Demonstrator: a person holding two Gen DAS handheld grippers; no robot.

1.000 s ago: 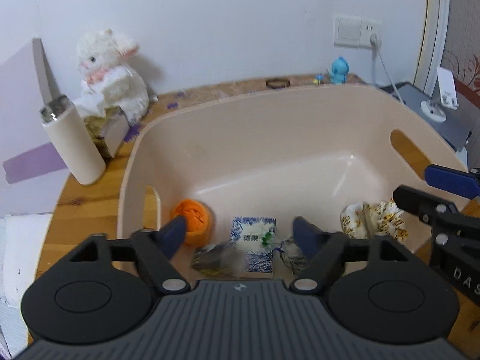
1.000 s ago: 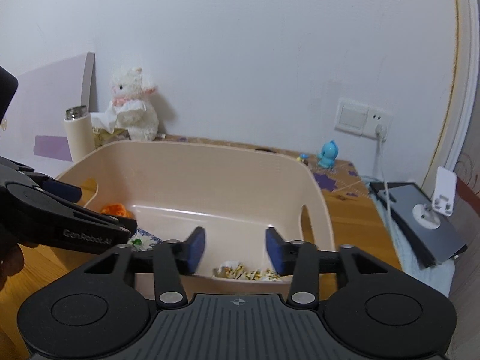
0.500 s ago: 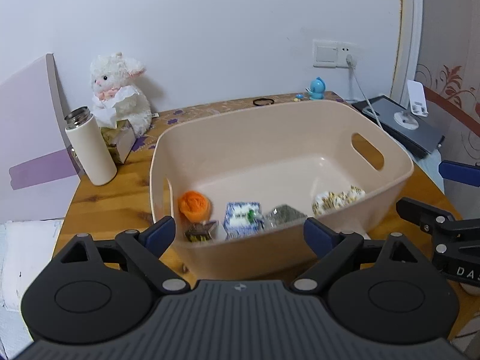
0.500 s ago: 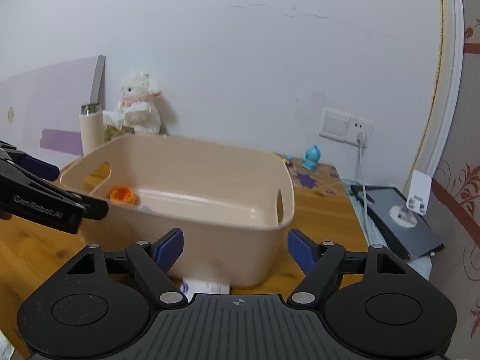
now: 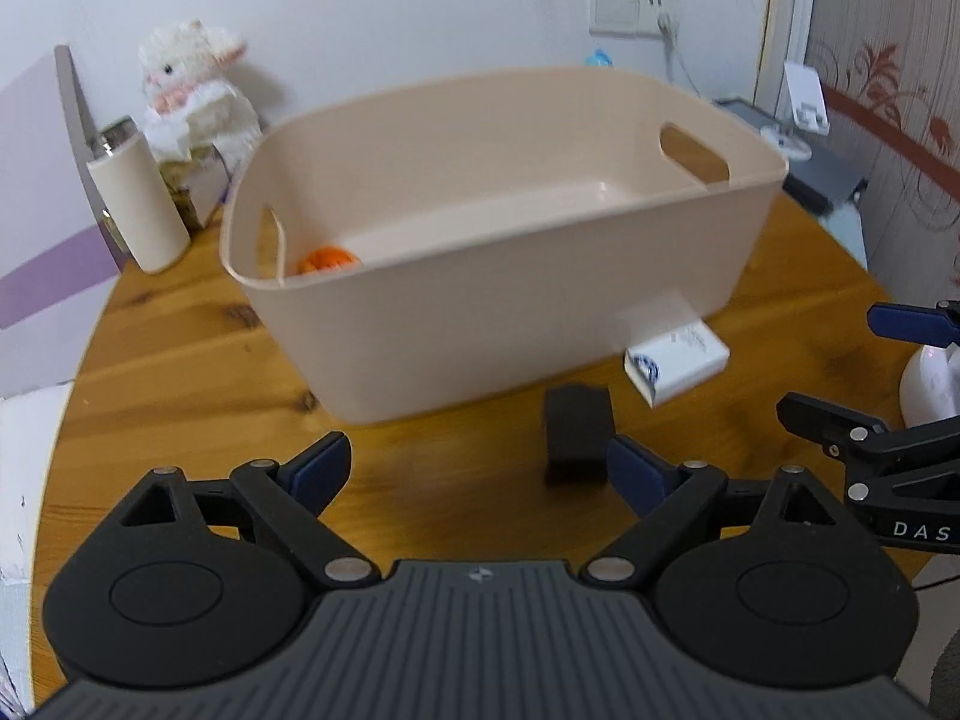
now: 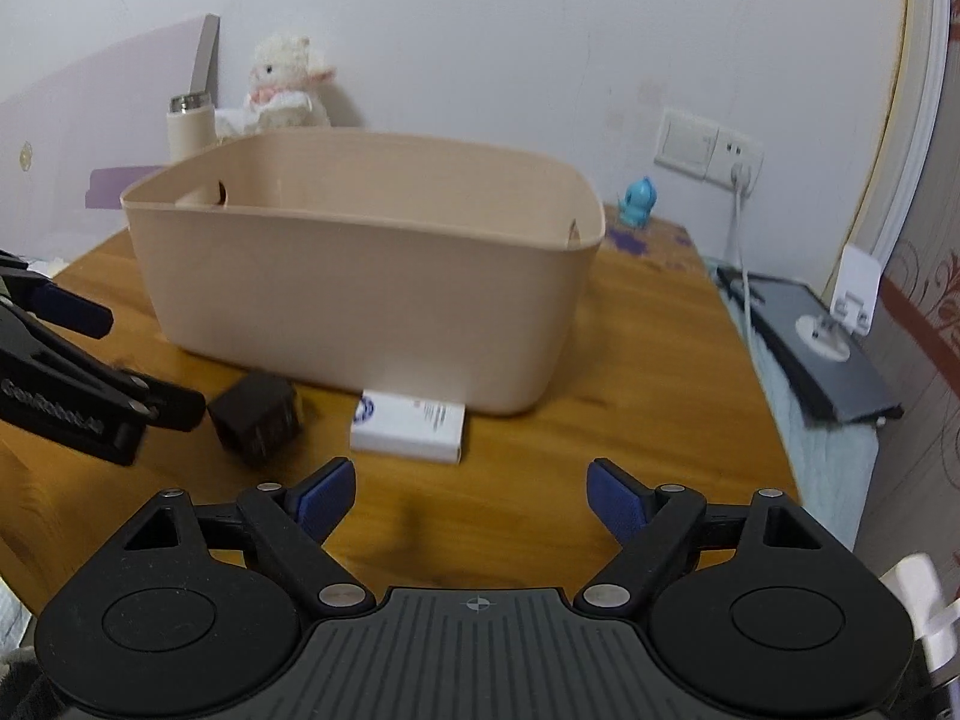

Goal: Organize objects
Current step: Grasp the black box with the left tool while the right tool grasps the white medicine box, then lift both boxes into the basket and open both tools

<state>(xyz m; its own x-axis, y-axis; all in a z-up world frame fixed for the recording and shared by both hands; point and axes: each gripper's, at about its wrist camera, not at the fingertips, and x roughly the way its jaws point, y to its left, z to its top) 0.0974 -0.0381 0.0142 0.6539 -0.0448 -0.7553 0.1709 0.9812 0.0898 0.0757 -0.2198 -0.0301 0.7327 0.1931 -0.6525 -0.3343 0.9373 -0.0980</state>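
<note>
Beige plastic bin (image 5: pixel 480 276) on wooden table (image 5: pixel 180 372), orange ball (image 5: pixel 327 259) inside, both hand-held grippers (image 5: pixel 477 468) (image 6: pixel 468 495) wide open, empty.

Black tongs (image 5: pixel 480 468), blue pads (image 6: pixel 327 495), silver screws, ribbed grey housing.

We hold both grippers low & level, pointing fwd. Our left gripper (image 5: pixel 480 468) has its jaws spread wide, nothing btwn the blue pads (image 5: pixel 318 468). Our right gripper (image 6: pixel 471 498) is likewise wide open, empty. The two sit side by side, a bit apart, each visible at the edge of the other's view.
</note>
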